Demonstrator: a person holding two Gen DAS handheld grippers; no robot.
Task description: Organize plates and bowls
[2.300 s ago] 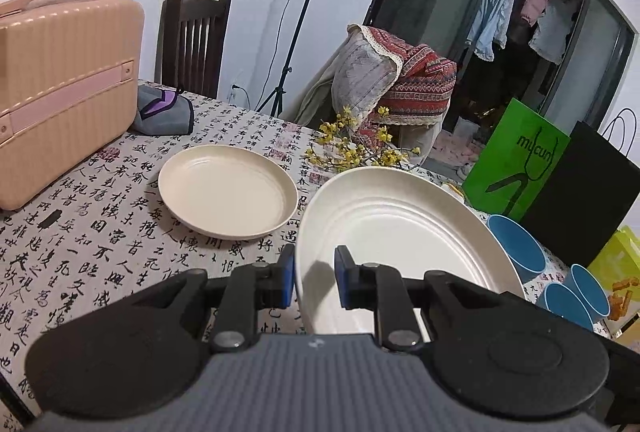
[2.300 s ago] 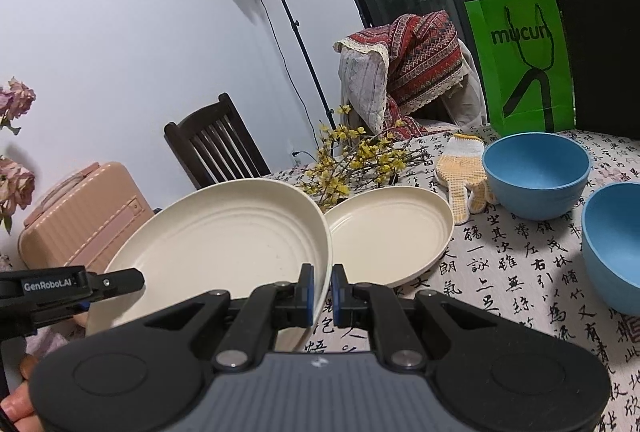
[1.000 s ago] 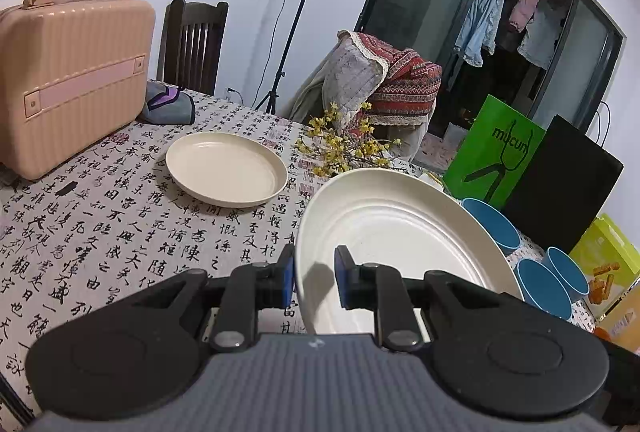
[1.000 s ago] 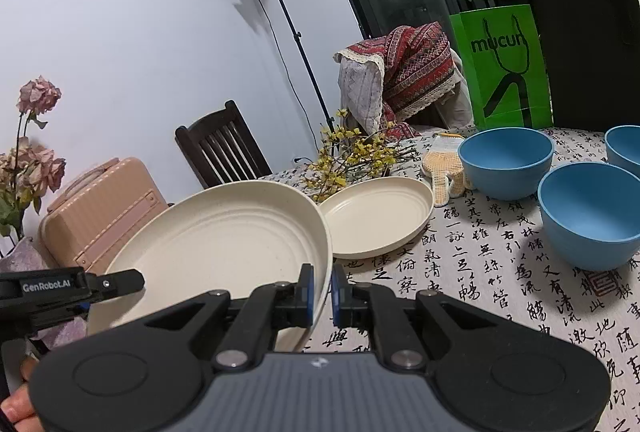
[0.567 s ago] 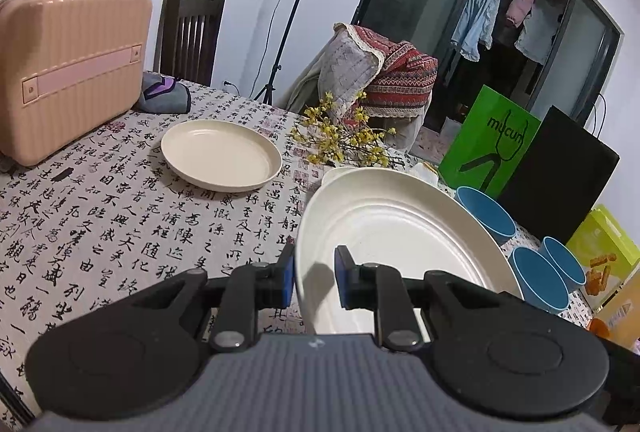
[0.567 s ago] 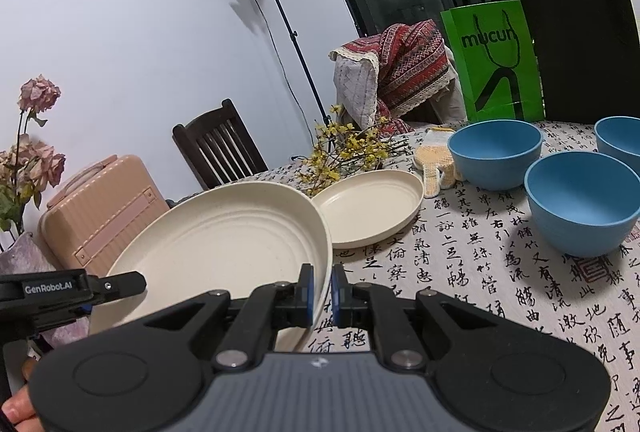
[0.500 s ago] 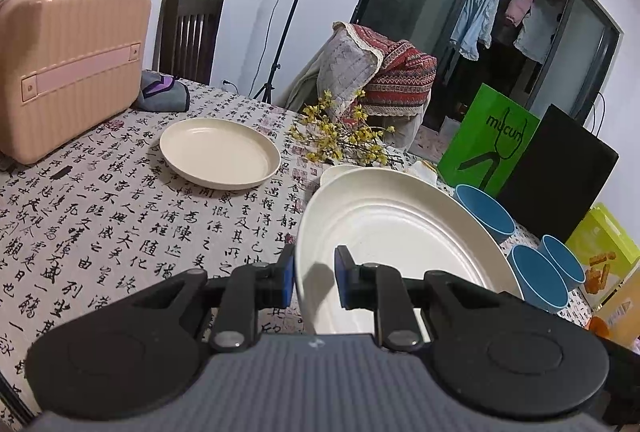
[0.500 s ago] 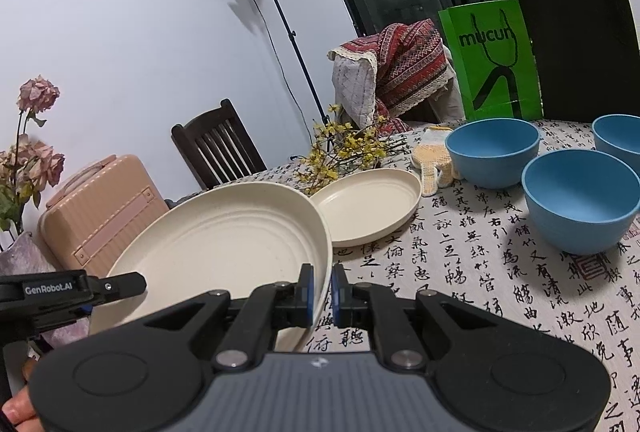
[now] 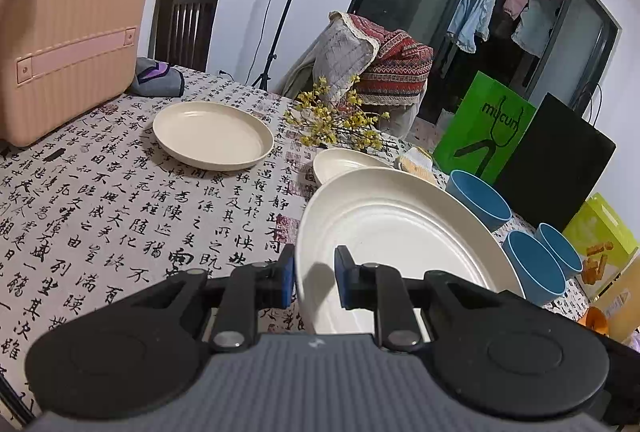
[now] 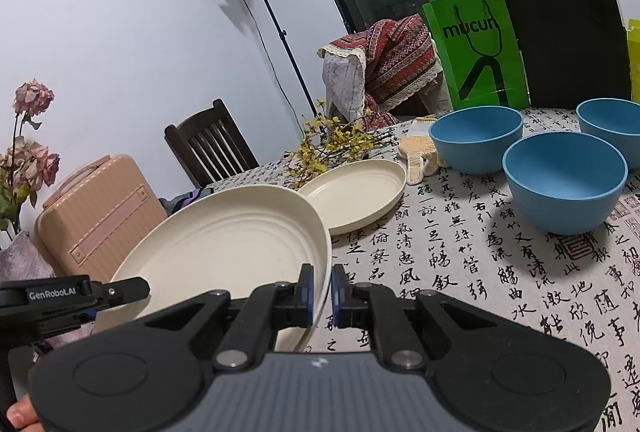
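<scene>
so both grippers are on the same big cream plate (image 9: pixel 400 228) right now. the left gripper (image 9: pixel 315 274) has its jaws squeezed narrow on the plate's near rim, and the right gripper (image 10: pixel 320 292) is pinched nearly closed on the rim from the other side. the plate is held up off the table (image 9: pixel 120 200), tilted, not lying flat on anything.

a smaller cream plate (image 10: pixel 354 194) sits flat on the calligraphy-print tablecloth just beyond the held one, next to a bunch of yellow flowers (image 10: pixel 332 144). in the left wrist view there's another cream plate (image 9: pixel 212 134) further back on the table, well apart from the rest, near a pink suitcase (image 9: pixel 66 48).

three blue bowls (image 10: pixel 564 180) stand upright and close together on the right side of the table, none stacked. a knitted glove (image 10: pixel 420 150) lies between the small plate and the nearest bowl. a green bag (image 10: pixel 476 52) stands behind the bowls.

bit of a finger (image 10: pixel 22 412) pokes in at the bottom left corner of the right wrist view.
</scene>
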